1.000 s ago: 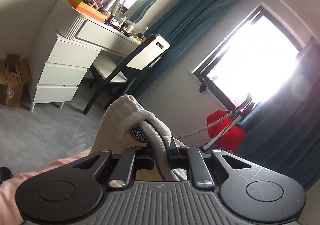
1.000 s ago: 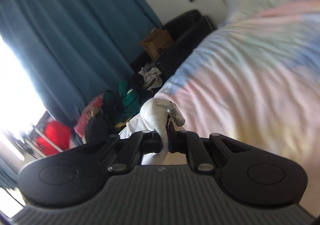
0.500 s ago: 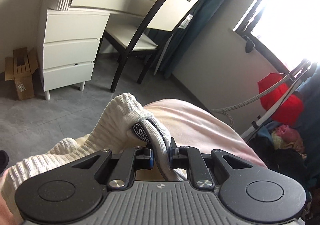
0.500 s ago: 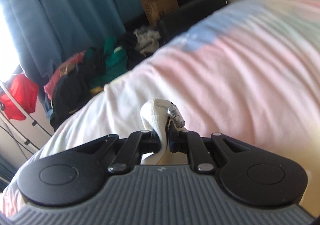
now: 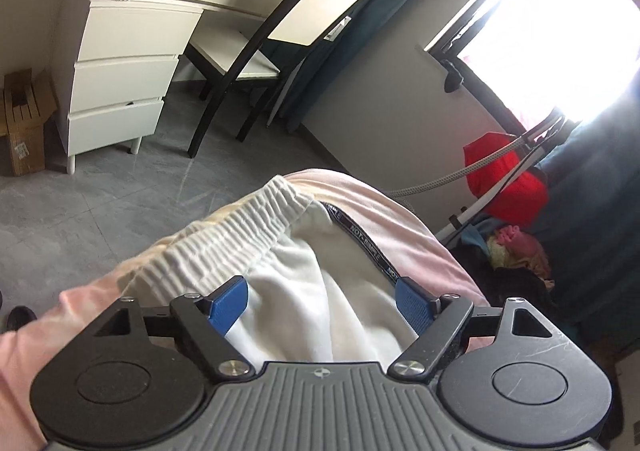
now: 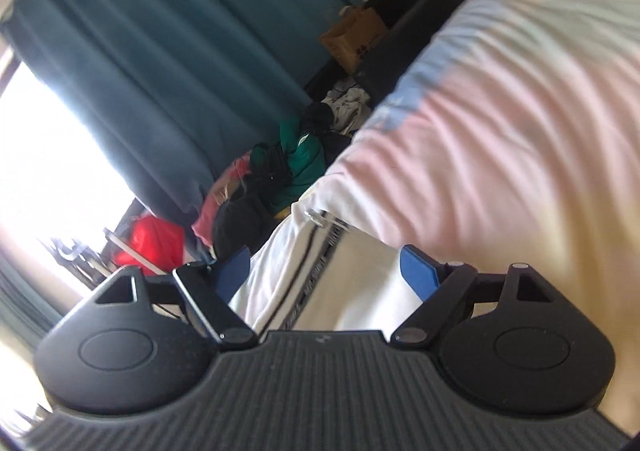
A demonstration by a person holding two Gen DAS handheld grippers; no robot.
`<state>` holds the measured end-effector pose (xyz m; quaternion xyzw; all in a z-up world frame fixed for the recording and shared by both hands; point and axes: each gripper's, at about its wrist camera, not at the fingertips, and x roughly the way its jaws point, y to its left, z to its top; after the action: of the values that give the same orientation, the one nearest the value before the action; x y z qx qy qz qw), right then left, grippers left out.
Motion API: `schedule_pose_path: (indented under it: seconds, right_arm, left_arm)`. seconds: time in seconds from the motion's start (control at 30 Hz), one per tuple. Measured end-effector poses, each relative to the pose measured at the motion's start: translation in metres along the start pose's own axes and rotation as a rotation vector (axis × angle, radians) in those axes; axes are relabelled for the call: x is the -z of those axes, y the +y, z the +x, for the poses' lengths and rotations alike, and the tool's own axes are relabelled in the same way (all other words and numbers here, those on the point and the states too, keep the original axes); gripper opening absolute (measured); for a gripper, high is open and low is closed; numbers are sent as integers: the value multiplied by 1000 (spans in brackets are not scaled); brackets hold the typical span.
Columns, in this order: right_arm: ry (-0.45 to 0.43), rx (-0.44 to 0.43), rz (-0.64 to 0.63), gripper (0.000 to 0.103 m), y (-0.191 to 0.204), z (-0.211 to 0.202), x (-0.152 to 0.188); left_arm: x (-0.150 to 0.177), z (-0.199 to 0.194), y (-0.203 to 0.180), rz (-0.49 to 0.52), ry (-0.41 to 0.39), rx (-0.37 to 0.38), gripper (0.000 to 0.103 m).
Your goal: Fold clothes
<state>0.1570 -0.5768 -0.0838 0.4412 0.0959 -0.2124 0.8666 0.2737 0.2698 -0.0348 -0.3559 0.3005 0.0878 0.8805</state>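
Both tools gape wide, gripping nothing: left tool (image 5: 322, 301), right tool (image 6: 326, 269). White garment (image 5: 288, 271) lies at bed (image 6: 520, 139) corner. Grey tile floor (image 5: 100, 203), white dresser (image 5: 120, 63), teal curtains (image 6: 172, 63).

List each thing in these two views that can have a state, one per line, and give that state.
Left gripper: open, holding nothing.
Right gripper: open, holding nothing.
White garment: released, lying on the bed, ribbed hem up.
Curtain: drawn aside from the window.
Drawers: shut.
Chair: tucked to the desk.
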Motion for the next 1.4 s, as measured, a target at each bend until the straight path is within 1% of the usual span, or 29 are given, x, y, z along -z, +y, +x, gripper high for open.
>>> schedule_pose_path:
  seconds: [0.07,0.1,0.2,0.27,0.37,0.4,0.43,0.5,0.53,0.63,0.7,0.73,0.77,0.8,0.83,0.87,0.9,0.97,1.07,1.1,1.2,1.27,1.4]
  right_arm:
    - [21,-5,50,86,-14,-17,8]
    - [35,-9,75,86,-21,-25,13]
    - [92,-24,155,85,-43,-36,33]
    - [130,-28,187,85,-52,-35,47]
    - [193,-24,204,85,-56,-18,63]
    - [193,-32,203,85,-55,-11,65]
    - [193,-40,201,85,-54,-4,67]
    - [177,-23,177,85,-51,12,68]
    - [168,-10,161,83,-50,19,68]
    - [119,16,131,77,-50,36,65]
    - [93,41,130,63,-52,45,62]
    - [85,52,145,58,-53,48,60]
    - [81,64,158,43,-54,49,59]
    - [77,76,171,28,-55,50,58]
    - [65,62,175,23,-53,44,57]
    - [54,49,179,19,-52,38,55]
    - [43,36,183,17,-50,32,54]
    - [21,9,192,16,-48,21,51]
    - [-13,-31,204,16,-43,4,47]
    - [-24,-44,208,15,-42,-2,46]
    - [11,-52,235,15,-45,-30,38]
    - [24,-45,249,15,-50,-49,40]
    - [47,-32,312,15,-67,-88,47]
  left_arm:
    - [11,-17,11,-33,6,26,84]
    - [17,-24,16,-51,5,24,84]
    - [36,-38,33,-146,-15,-27,89]
    - [42,-36,42,-190,5,-10,89]
    - [47,-17,53,-241,32,-18,88]
    - [47,-9,55,-254,29,-16,85]
    - [46,-1,57,-266,22,-12,85]
    - [45,14,59,-289,8,-5,83]
    - [44,21,59,-290,-4,-11,82]
    - [44,36,43,-218,-53,-34,81]
    - [46,39,32,-170,-102,-54,70]
    - [47,39,29,-161,-119,-65,67]
    - [48,38,26,-157,-134,-77,60]
    - [46,37,25,-164,-137,-75,49]
    - [44,34,24,-175,-137,-69,43]
    - [41,32,23,-186,-137,-62,33]
    - [39,30,22,-197,-137,-56,26]
    - [29,26,25,-243,-110,-24,21]
    - [12,14,38,-307,-58,8,19]
    - [8,7,40,-308,-57,14,18]
    - [5,-23,46,-281,-82,10,18]
    - [4,-45,50,-260,-97,3,18]
    - [4,-94,69,-233,-76,7,18]
